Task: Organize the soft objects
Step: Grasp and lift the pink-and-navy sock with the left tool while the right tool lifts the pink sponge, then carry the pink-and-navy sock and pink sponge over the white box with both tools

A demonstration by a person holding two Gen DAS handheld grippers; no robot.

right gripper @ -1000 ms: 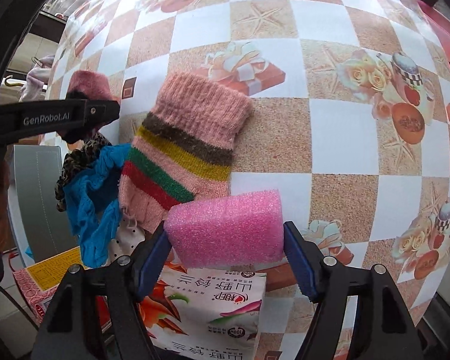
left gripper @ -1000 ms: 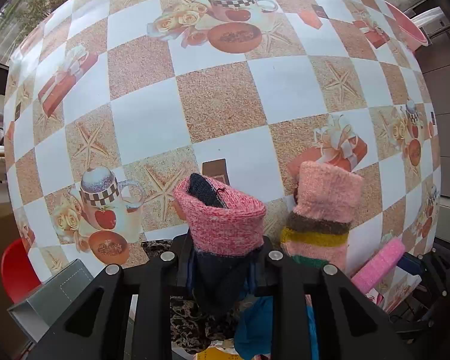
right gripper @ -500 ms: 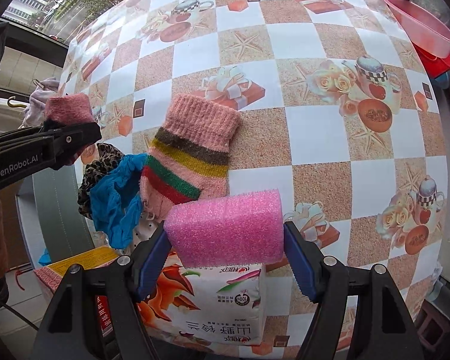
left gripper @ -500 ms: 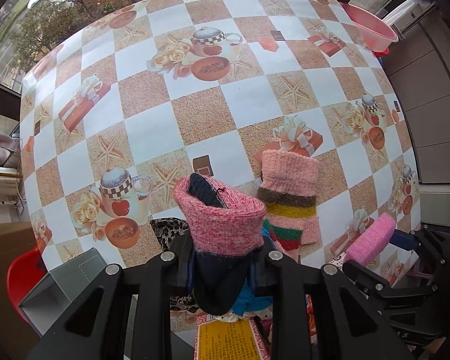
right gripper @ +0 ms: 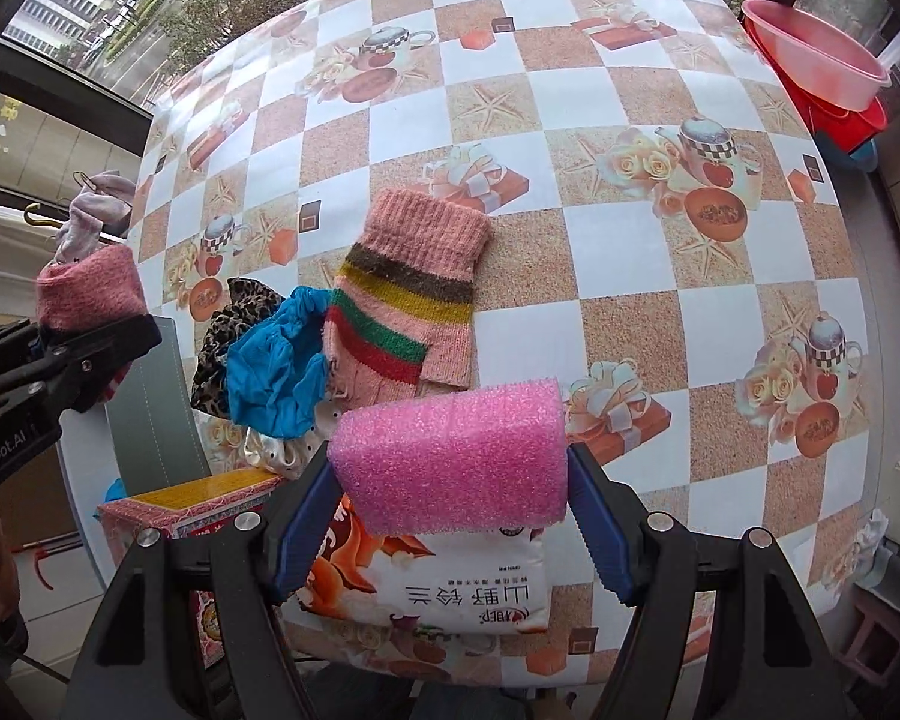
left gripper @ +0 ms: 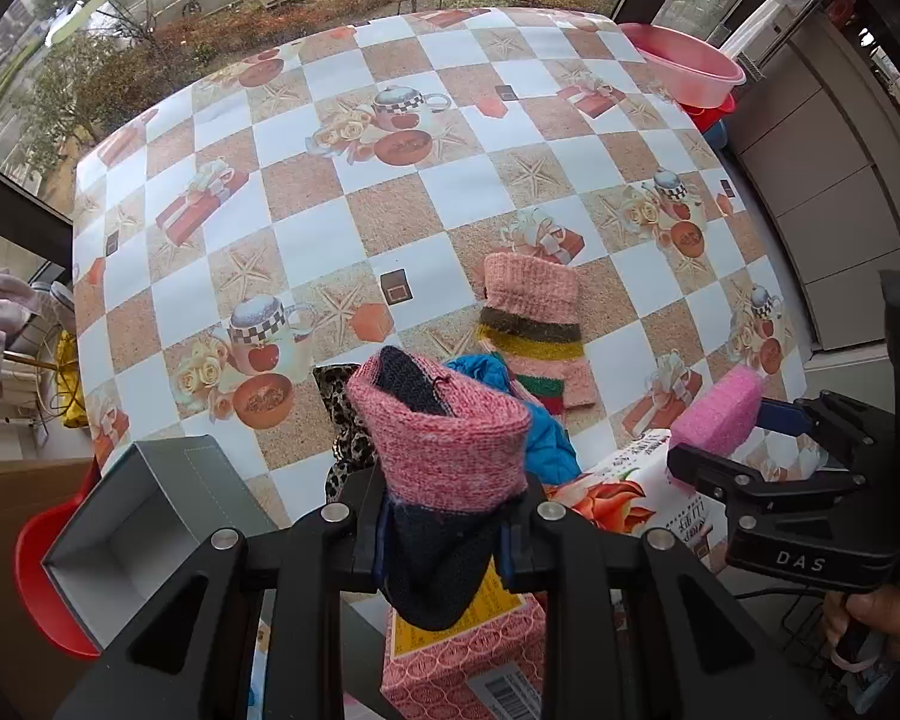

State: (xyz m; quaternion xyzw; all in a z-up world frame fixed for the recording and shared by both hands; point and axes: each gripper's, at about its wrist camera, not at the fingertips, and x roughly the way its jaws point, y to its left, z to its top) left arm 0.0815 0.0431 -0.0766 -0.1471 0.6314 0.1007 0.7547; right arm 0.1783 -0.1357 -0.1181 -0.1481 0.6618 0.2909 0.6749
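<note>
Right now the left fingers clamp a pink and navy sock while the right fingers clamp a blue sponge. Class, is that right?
Not quite: the sponge between the right fingers is pink, as the right wrist view shows. The left fingers do clamp the pink and navy sock.

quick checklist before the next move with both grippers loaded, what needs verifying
1. Left gripper clamps the pink and navy sock: ok.
2. Right gripper clamps the pink sponge squarely across its width: ok.
3. Both loads hang clear of the table: ok.
4. Grey open box beside the left gripper is empty and unobstructed: ok.
5. Striped knit sock, blue cloth and leopard cloth remain unsorted on the table: not ok.
6. Which container takes which item: cannot tell.
</note>
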